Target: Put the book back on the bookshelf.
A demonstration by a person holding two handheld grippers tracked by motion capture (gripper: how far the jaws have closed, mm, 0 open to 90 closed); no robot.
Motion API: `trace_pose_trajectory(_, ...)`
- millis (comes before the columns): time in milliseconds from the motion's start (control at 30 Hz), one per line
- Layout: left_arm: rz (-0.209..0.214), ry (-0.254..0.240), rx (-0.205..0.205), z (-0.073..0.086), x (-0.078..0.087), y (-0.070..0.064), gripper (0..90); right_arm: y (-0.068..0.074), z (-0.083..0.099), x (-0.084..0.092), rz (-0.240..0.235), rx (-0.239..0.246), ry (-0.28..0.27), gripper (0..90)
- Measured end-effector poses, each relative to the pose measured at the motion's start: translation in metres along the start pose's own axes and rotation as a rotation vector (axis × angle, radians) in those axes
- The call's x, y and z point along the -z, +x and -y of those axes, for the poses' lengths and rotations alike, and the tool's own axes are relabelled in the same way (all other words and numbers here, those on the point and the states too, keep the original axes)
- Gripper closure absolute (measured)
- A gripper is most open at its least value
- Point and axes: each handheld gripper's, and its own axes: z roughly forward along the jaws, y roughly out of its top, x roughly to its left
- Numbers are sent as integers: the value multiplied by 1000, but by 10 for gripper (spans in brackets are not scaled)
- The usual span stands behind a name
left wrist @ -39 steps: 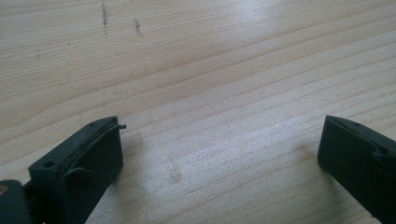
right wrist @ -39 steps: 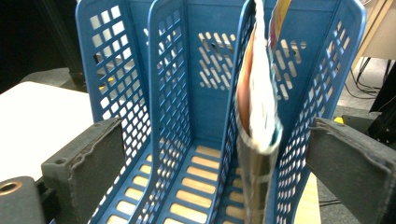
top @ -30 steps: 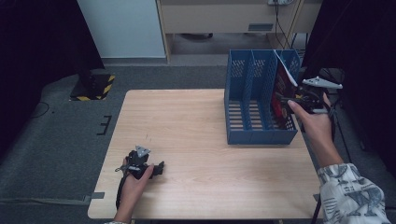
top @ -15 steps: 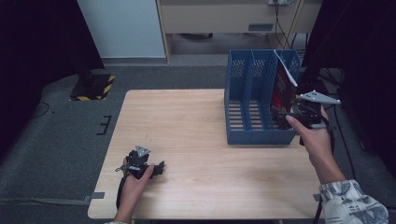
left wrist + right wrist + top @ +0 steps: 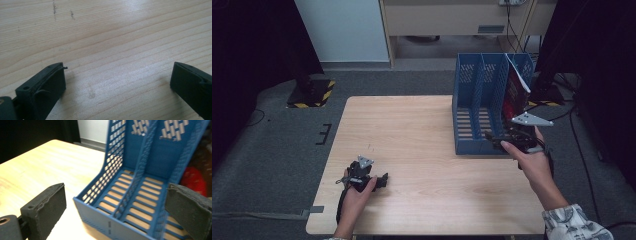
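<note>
The blue perforated plastic file rack point(image 5: 484, 107) with three upright compartments is seen standing on the far right part of the pale wooden desk point(image 5: 422, 130), its open front turned toward the person's side. A red-covered book point(image 5: 514, 90) is held in the rightmost compartment, leaning tilted against the divider — its upper corner rises above the rack's rim. In the right gripper view the rack point(image 5: 140, 182) is shown close ahead, the two nearer compartments bare down to their slatted floors, and a blurred red patch of the book point(image 5: 193, 181) is glimpsed beyond the right wall.

The right tongs point(image 5: 502, 141) are held in the person's right hand point(image 5: 532, 162) just in front of the rack's right compartment; the jaws are spread wide with nothing between them, and whether they touch the rack's front lip cannot be told.

The left tongs point(image 5: 379, 180) are rested on the desk near its front left corner, gripped by the left hand point(image 5: 357, 192) — well apart from the rack. In the left gripper view the jaws are likewise parted wide over bare wood grain point(image 5: 112, 50).
</note>
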Motion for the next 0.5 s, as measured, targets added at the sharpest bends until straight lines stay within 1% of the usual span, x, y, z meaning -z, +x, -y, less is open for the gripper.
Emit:
trace_pose_trajectory(33,0,0,0,0,0,0,0,3,1,-1,-7,-1,3,42)
trace_pose_trajectory(100,0,0,1,0,0,0,0,9,4,-4,-19,16,15,41)
trace_pose_trajectory(233,-1,0,1,0,0,0,0,22,9,-11,-48,31,34,41)
trace_pose_trajectory(267,-1,0,1,0,0,0,0,22,9,-11,-48,31,34,41)
trace_pose_trajectory(300,-1,0,1,0,0,0,0,29,12,-15,-63,41,42,43)
trace_pose_trajectory(433,-1,0,1,0,0,0,0,45,21,-24,-98,74,74,47)
trace_pose_trajectory(500,-1,0,1,0,0,0,0,52,25,-29,-116,80,84,48)
